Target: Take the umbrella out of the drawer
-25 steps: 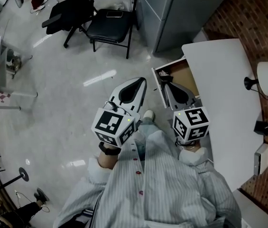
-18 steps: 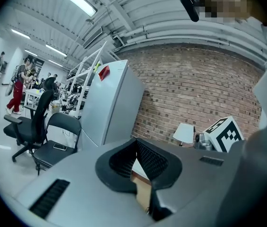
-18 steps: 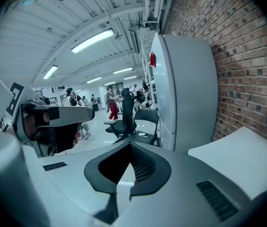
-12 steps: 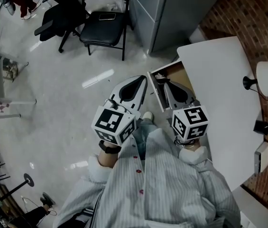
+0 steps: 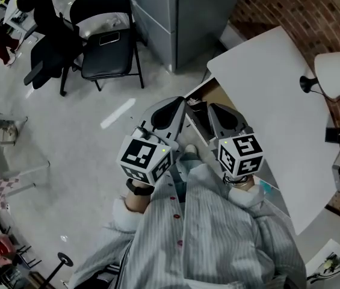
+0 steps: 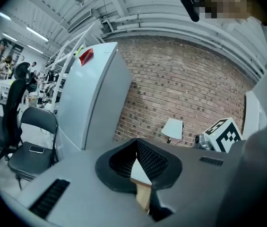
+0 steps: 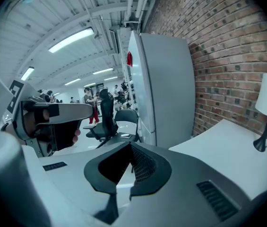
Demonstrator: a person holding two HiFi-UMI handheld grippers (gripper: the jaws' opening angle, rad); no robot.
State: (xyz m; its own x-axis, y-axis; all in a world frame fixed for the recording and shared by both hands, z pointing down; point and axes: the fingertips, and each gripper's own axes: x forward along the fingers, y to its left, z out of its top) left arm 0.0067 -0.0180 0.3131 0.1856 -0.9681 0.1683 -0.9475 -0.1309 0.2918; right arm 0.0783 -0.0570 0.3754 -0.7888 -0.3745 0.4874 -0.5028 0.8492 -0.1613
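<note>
The open drawer, wood inside with a white front, juts out from under the white table. A dark thing lies in it between the two gripper tips; I cannot tell whether it is the umbrella. My left gripper hovers at the drawer's left side, jaws shut and empty. My right gripper hangs over the drawer, shut with nothing in it. In the left gripper view the drawer's corner shows through the shut left gripper. The right gripper points past the table edge towards the chairs.
A white lamp and a small black box stand on the table by the brick wall. A tall grey cabinet rises beyond the drawer. A black folding chair and an office chair stand on the floor at the left.
The head view has swung towards the table. Both grippers have come closer to the drawer, which now lies between their tips. Both stay shut.
</note>
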